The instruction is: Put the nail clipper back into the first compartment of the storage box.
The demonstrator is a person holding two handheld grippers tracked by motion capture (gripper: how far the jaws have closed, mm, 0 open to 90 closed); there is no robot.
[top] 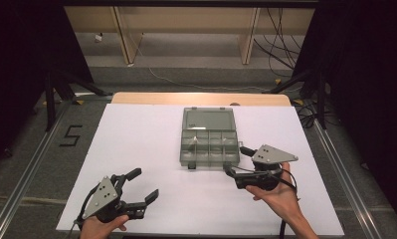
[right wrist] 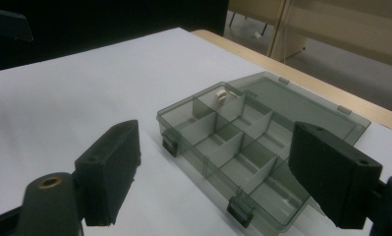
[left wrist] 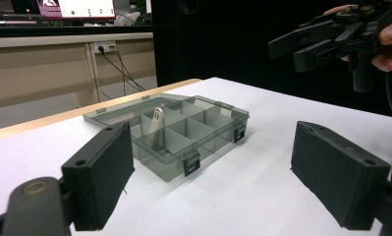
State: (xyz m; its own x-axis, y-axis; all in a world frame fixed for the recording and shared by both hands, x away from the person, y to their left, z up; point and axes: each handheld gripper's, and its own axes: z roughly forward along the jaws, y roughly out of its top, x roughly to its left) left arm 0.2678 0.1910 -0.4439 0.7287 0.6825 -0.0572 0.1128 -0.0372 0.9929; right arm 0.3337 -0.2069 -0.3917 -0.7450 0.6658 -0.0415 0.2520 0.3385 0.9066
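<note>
The left gripper (top: 140, 187) has its jaws spread wide with nothing between them, held just above the near-left part of the white surface (top: 136, 134) in the person's left hand (top: 102, 226). In the left gripper view its two black padded jaws frame the compartment box (left wrist: 176, 135), which lies ahead of them and well apart.

The right gripper (top: 238, 160) also has its jaws wide and empty. It is held in the right hand (top: 280, 194) just beside the box's near right corner, with the grey three-cornered plate (top: 273, 155) on top. In the right gripper view the jaws straddle the near corner of the box (right wrist: 233, 142), above it; whether either one touches the box cannot be told. The left gripper view shows the right gripper (left wrist: 314, 45) raised at the upper right.

The box (top: 209, 143) is smoky clear plastic and sits near the middle of the surface with its lid (top: 209, 120) folded flat open on the far side. Dividers split the tray into small compartments. Two dark latches (left wrist: 191, 162) hang on its near wall. One small pale metal piece (left wrist: 155, 127) leans upright in a compartment at the tray's left end; the same piece (right wrist: 221, 96) shows in the right gripper view.

Beyond the surface's wooden far edge (top: 201, 98) are floor cables (top: 280, 45) and pale desk legs (top: 129, 37).
</note>
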